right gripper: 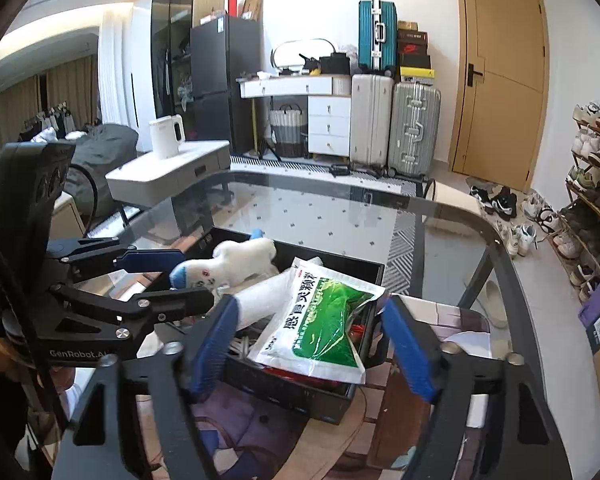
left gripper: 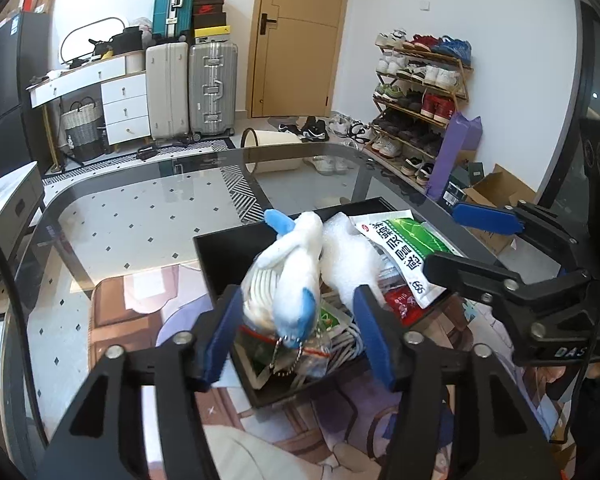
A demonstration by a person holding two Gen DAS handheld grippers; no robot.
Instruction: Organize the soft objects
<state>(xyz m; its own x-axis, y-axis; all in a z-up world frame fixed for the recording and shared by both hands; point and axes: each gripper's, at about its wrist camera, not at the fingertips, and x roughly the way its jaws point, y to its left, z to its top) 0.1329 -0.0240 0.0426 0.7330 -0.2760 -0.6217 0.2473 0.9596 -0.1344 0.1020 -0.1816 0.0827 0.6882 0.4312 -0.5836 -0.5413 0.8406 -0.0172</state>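
Note:
A white and blue whale plush [left gripper: 288, 276] with a key chain lies in a black box [left gripper: 220, 236] on the glass table. My left gripper [left gripper: 296, 332] straddles the plush, open, with a gap at the right pad. Beside it lie a white foam piece [left gripper: 348, 256] and a green and white granule packet [left gripper: 408, 240]. In the right wrist view the packet [right gripper: 324, 312] rests on the box [right gripper: 340, 258] between the spread fingers of my right gripper [right gripper: 310, 346], which is open. The plush [right gripper: 240, 260] and left gripper [right gripper: 196, 280] show at the left.
The box also holds white cables [left gripper: 344, 344], red sachets [left gripper: 404, 304] and small bags. The glass table [right gripper: 320, 208] stretches beyond it. A shoe rack [left gripper: 420, 92], suitcases [right gripper: 396, 124], a white dresser [right gripper: 320, 120] and a kettle [right gripper: 166, 136] stand farther off.

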